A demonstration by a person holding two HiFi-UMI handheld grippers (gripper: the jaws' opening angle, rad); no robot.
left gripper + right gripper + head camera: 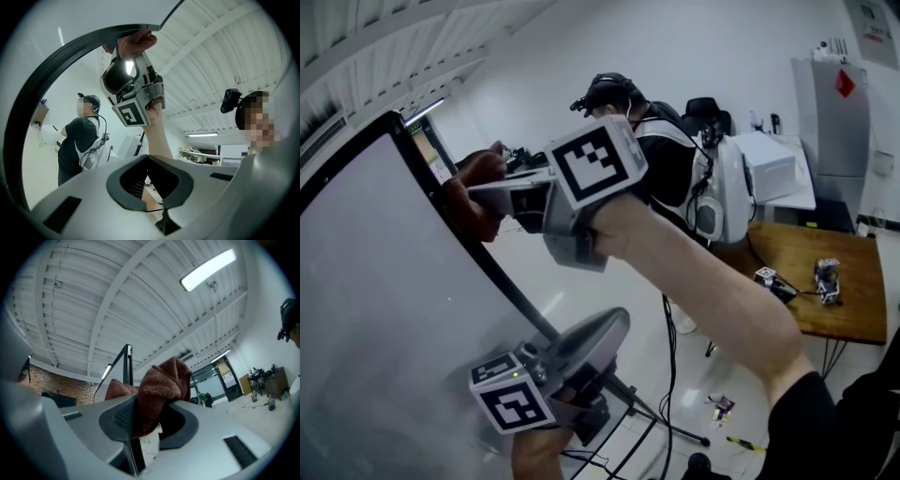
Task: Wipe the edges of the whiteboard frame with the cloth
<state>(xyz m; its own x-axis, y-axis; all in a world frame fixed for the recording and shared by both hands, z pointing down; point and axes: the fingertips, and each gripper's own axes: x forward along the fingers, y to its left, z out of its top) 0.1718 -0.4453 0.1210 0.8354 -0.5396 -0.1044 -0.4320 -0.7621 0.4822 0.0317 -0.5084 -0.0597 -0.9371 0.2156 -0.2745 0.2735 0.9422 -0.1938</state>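
The whiteboard fills the left of the head view, and its black frame (517, 302) runs diagonally down its right edge. My right gripper (492, 202) is high on that edge, shut on a reddish-brown cloth (473, 192) that lies against the frame. In the right gripper view the cloth (161, 390) bulges out between the jaws and the frame (127, 362) passes through them. The left gripper view looks up at the cloth (136, 40) on the curved frame (51, 61). My left gripper (614, 323) sits low beside the frame's lower part, shut (148, 159) with nothing held.
Another person (666, 159) in a dark top with a white backpack stands behind the board. At right, a wooden table (844, 323) carries small devices. The board's stand legs (656, 417) and cables spread over the white floor below.
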